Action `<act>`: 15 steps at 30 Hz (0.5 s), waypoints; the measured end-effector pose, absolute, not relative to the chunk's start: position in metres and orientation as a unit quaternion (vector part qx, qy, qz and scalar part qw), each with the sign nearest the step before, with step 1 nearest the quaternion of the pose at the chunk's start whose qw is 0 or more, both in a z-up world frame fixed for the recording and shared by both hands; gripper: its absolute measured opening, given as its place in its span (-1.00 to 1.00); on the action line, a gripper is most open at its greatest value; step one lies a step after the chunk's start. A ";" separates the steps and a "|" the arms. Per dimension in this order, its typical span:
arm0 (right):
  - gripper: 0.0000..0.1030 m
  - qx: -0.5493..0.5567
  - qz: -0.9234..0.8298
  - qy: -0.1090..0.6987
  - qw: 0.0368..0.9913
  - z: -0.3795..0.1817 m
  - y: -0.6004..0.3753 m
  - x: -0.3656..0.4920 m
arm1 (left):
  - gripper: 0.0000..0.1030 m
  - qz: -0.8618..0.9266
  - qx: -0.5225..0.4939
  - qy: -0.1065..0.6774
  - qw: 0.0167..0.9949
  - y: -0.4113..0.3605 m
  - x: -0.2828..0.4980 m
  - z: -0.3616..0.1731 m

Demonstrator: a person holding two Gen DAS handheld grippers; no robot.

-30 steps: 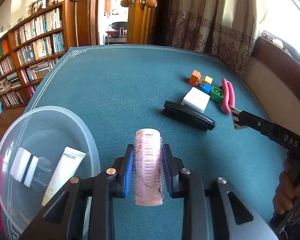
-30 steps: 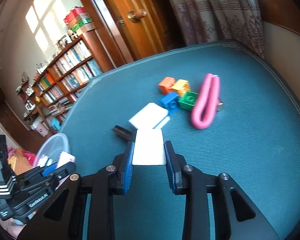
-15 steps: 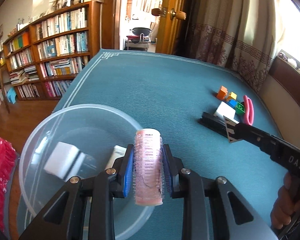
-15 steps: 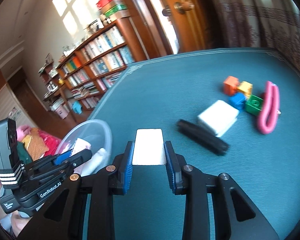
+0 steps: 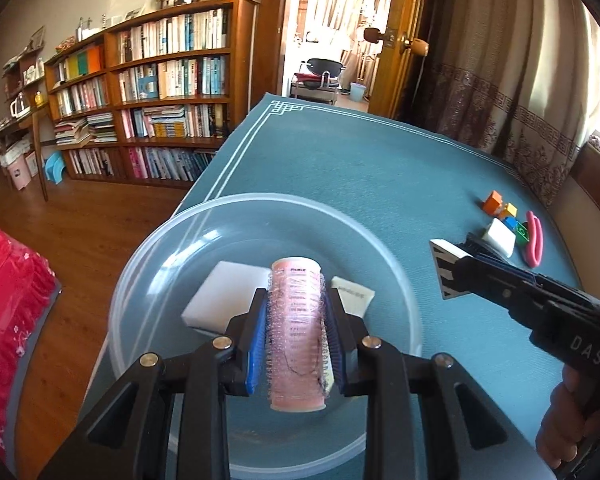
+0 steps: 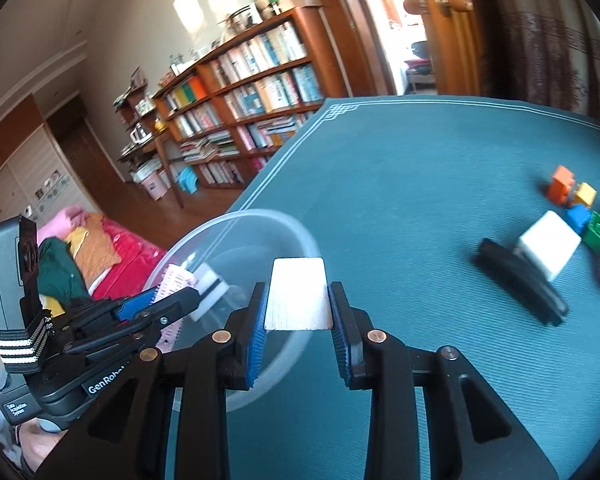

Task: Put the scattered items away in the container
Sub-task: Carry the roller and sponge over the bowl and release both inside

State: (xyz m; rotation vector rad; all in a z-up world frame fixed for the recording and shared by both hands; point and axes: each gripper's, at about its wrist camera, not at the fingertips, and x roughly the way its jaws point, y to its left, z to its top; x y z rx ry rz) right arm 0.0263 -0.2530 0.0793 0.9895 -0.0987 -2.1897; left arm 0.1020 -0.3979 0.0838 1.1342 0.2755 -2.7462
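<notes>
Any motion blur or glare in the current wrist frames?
Left wrist: sharp, hair roller crisp, soft sheen on the bowl rim, window blown out at right. Right wrist: black brush and toy blocks smeared, white block in the gripper sharp.

Wooden bookshelf (image 5: 156,92) full of books, patterned curtain (image 5: 512,92), open door (image 5: 404,36), red cloth (image 5: 4,292) on floor.

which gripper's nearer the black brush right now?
Right. The right gripper, shut on a white block, is beside the clear bowl, on the side toward the black brush. The left gripper holds a pink roller over the bowl, farther off.
</notes>
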 end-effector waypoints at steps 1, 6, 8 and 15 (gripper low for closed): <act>-0.38 0.385 -0.847 -0.036 0.364 0.078 -0.257 0.028 | -0.40 -0.917 0.380 0.093 0.081 -0.400 0.104 0.083; -0.37 0.396 -0.837 -0.022 0.378 0.069 -0.279 0.032 | -0.39 -0.915 0.382 0.099 0.089 -0.409 0.108 0.078; -0.37 0.401 -0.833 -0.018 0.380 0.065 -0.285 0.033 | -0.37 -0.913 0.383 0.107 0.088 -0.413 0.109 0.077; -0.37 0.419 -0.823 -0.020 0.384 0.055 -0.292 0.027 | 0.47 -0.914 0.375 0.121 0.098 -0.421 0.113 0.076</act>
